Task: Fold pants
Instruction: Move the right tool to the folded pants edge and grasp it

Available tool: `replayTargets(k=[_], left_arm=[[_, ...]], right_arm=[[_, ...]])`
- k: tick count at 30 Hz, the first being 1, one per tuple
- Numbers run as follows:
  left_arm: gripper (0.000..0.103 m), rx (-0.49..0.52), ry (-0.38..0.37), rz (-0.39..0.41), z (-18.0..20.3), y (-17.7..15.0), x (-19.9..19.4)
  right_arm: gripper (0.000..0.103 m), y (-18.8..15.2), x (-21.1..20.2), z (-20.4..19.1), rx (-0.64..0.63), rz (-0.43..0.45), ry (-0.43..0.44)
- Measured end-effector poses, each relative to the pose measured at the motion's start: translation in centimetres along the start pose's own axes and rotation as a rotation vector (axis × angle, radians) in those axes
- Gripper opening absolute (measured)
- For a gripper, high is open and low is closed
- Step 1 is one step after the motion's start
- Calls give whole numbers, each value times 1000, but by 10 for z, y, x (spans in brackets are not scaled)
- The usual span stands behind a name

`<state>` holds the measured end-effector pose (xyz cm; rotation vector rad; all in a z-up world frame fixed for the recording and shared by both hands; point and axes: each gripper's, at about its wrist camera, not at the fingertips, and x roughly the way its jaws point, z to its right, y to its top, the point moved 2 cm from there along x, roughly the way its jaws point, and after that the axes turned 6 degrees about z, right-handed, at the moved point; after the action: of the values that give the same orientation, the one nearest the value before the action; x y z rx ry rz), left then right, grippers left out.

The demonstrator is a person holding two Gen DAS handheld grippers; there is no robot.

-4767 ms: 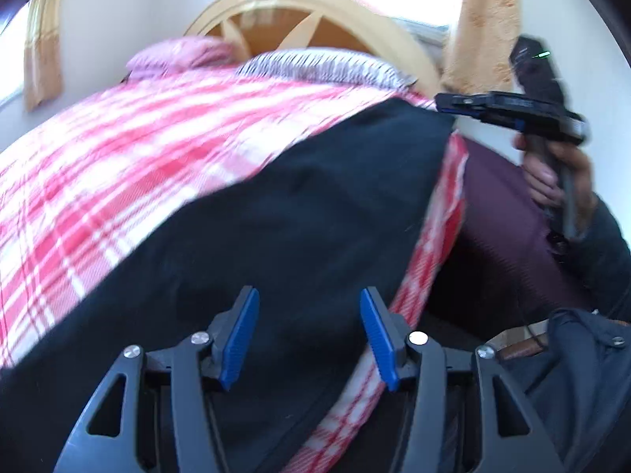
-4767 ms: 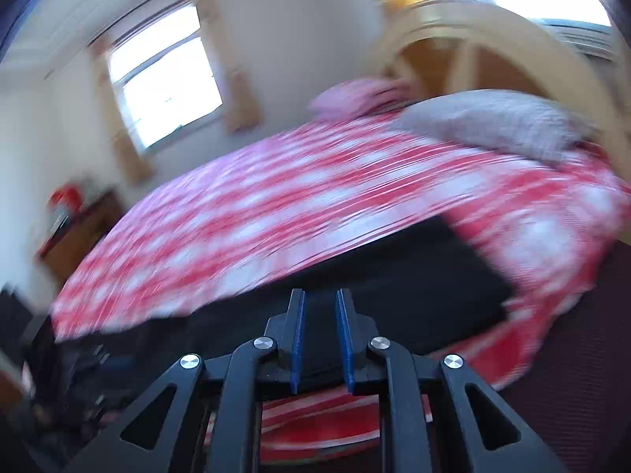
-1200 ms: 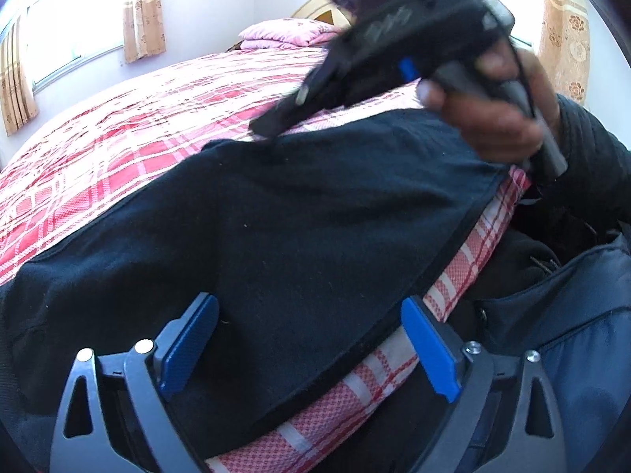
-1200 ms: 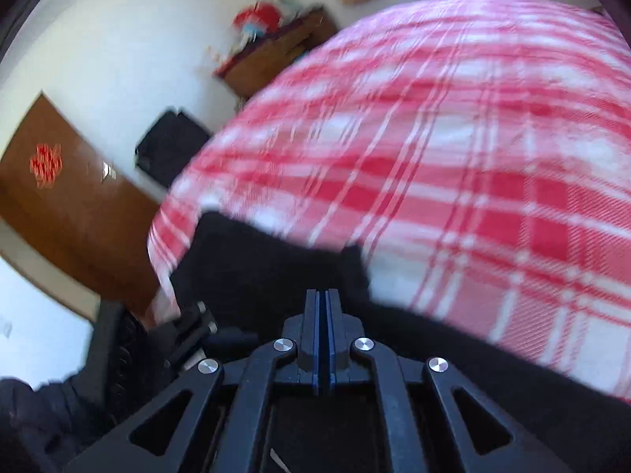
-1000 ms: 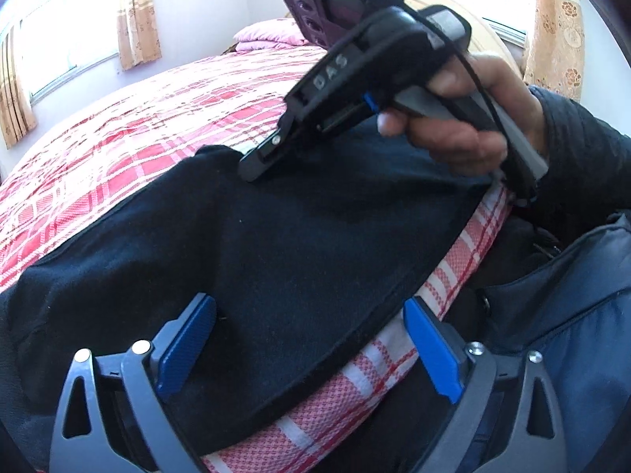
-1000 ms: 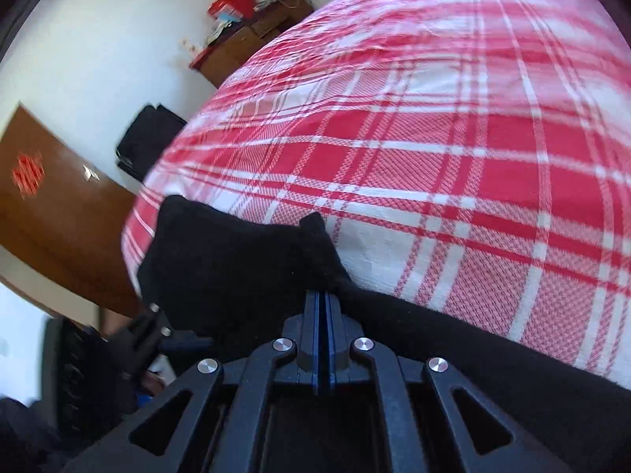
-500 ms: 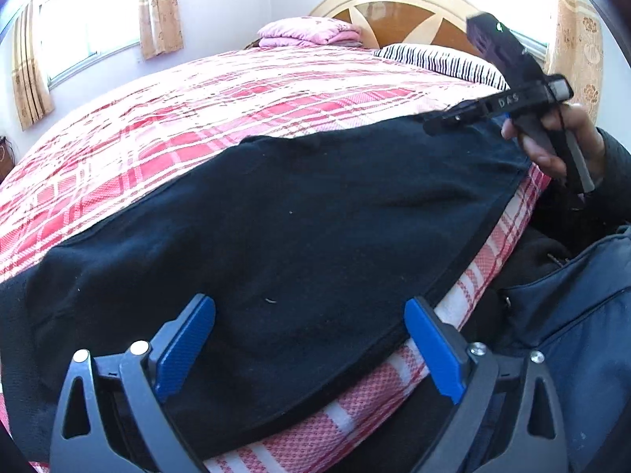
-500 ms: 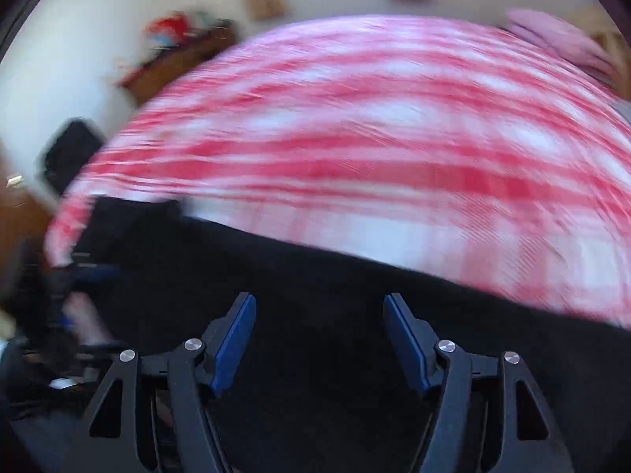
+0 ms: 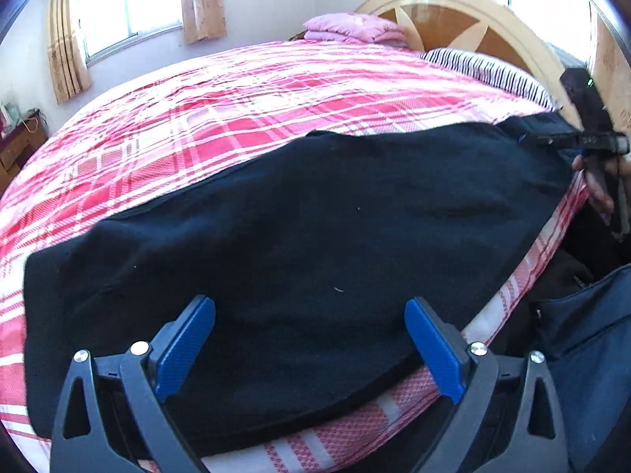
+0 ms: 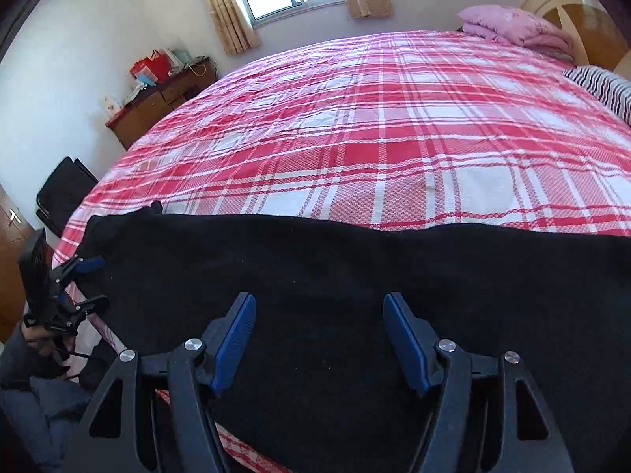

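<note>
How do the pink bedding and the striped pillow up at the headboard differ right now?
The pink bedding is plain pink and sits as a folded stack; the striped pillow has dark and white stripes and lies as a single flat piece. In the right wrist view the pink bedding sits farther from the black pants than the striped pillow does. Both rest on the plaid bedspread by the headboard.

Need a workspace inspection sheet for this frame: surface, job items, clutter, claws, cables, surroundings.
Surface: red plaid bedspread, mostly flat.
Job's things: black pants spread along the near bed edge, not held.
Clutter: folded pink blanket and striped pillow by the headboard.
Claws: left claw open above the pants; right claw has just opened, nothing between its pads.
Cables: thin cable below the left hand.
Surroundings: wooden dresser, curtained windows, black chair.
</note>
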<state>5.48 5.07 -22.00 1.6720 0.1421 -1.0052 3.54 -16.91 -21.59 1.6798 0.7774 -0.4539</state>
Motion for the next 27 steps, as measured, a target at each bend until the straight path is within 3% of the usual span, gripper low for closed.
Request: replayTargets(k=[9, 15, 19, 24, 27], left_arm=[[100, -98, 57, -25, -20, 9, 8], [100, -83, 118, -64, -18, 16, 20], [103, -84, 128, -69, -19, 15, 25], [103, -81, 133, -74, -19, 19, 26], [103, -54, 146, -65, -20, 24, 21]], right_arm=[[69, 1, -33, 30, 78, 52, -66], [70, -3, -57, 70, 123, 82, -184], [70, -6, -67, 87, 183, 127, -120], [70, -3, -84, 91, 179, 174, -174], [70, -5, -111, 109, 230, 247, -202]])
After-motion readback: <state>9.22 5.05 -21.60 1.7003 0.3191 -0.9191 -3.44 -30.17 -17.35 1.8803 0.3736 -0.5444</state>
